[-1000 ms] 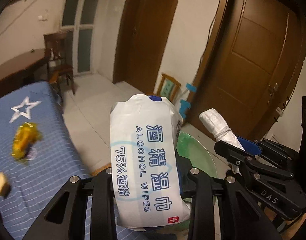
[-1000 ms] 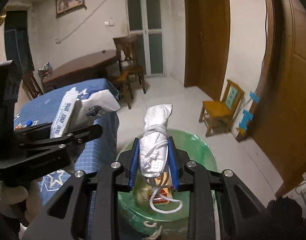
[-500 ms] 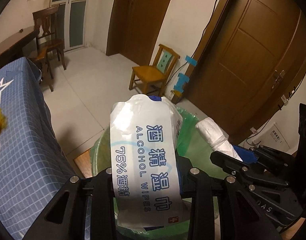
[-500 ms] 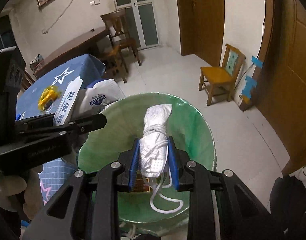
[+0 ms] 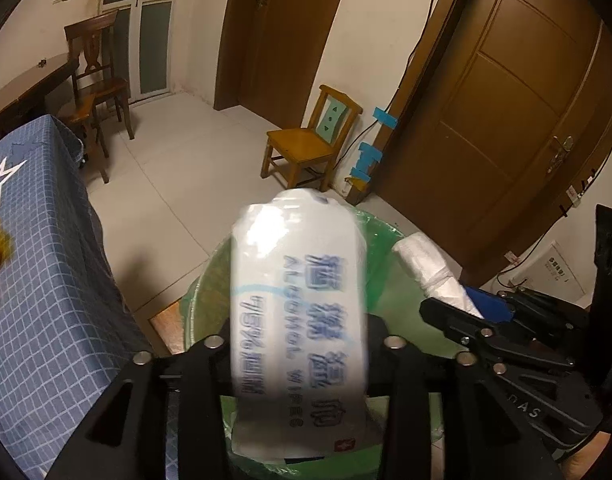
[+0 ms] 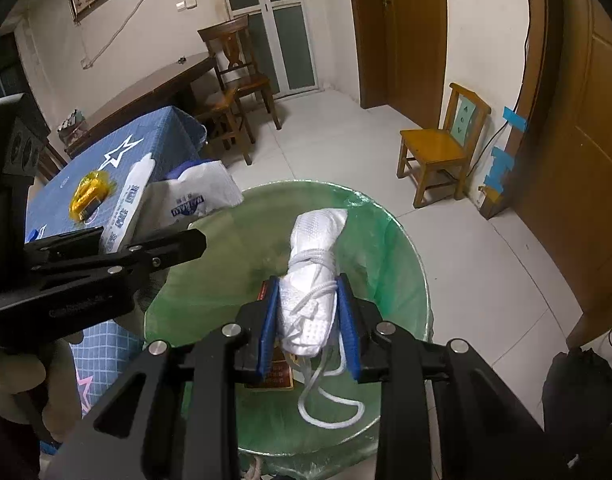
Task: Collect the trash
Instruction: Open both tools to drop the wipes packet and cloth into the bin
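Both grippers hang over the green-lined bin (image 6: 390, 236), jaws opening. The left gripper (image 5: 301, 360) is letting the wipes pack (image 5: 297, 320) slip; the right gripper (image 6: 309, 320) frees the white bundle (image 6: 312, 276). The bundle's cord (image 6: 330, 404) may catch on a finger, and the pack, near the rim, may fall outside.

Black tool (image 6: 309, 320), blue pads (image 6: 267, 320), silver screws

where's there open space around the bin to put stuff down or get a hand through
Free: the white tiled floor between the green-lined bin, the small wooden chair and the brown door. Part of the blue cloth near its white star is bare. Crowded: over the bin mouth, where the left gripper with the wipes pack and the right gripper with the white bundle sit, jaws opening.
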`<state>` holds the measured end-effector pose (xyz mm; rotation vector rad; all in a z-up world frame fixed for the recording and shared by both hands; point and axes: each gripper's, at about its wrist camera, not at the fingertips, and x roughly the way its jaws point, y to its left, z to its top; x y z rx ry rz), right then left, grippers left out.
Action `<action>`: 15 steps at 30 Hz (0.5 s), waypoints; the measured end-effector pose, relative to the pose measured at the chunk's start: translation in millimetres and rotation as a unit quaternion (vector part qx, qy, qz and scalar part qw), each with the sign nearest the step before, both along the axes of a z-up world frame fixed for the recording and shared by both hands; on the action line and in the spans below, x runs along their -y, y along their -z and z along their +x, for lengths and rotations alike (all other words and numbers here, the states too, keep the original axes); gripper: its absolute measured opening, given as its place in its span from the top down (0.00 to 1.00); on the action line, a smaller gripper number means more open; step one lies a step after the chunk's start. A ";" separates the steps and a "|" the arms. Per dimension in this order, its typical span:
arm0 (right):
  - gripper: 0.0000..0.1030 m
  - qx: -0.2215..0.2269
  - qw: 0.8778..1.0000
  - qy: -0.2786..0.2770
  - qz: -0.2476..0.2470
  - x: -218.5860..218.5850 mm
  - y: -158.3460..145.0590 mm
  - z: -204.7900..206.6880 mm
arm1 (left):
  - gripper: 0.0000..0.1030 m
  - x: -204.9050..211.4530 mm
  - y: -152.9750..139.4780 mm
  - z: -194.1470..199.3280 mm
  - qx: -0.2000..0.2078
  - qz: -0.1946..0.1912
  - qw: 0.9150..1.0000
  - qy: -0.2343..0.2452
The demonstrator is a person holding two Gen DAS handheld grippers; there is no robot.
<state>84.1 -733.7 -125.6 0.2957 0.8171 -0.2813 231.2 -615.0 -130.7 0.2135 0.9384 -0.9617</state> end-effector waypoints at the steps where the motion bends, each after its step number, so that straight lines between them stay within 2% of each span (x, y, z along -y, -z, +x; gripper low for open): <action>1: 0.62 0.003 1.000 -0.001 0.004 5.9 -0.4 2.3 | 0.42 -1.5 -1.2 -0.3 0.004 0.002 1.000 -0.003; 2: 0.55 0.008 1.000 -0.001 0.008 7.5 -1.6 1.5 | 0.31 -5.3 -3.1 0.3 0.009 0.001 1.000 -0.008; 3: 0.54 0.012 1.000 0.003 0.005 7.9 -2.4 -0.7 | 0.29 -8.5 -4.0 1.6 0.015 -0.002 1.000 -0.014; 15: 0.54 0.037 0.999 0.002 -0.004 -6.4 -15.9 -18.0 | 0.29 -40.2 -19.8 -5.0 0.014 -0.009 1.000 -0.022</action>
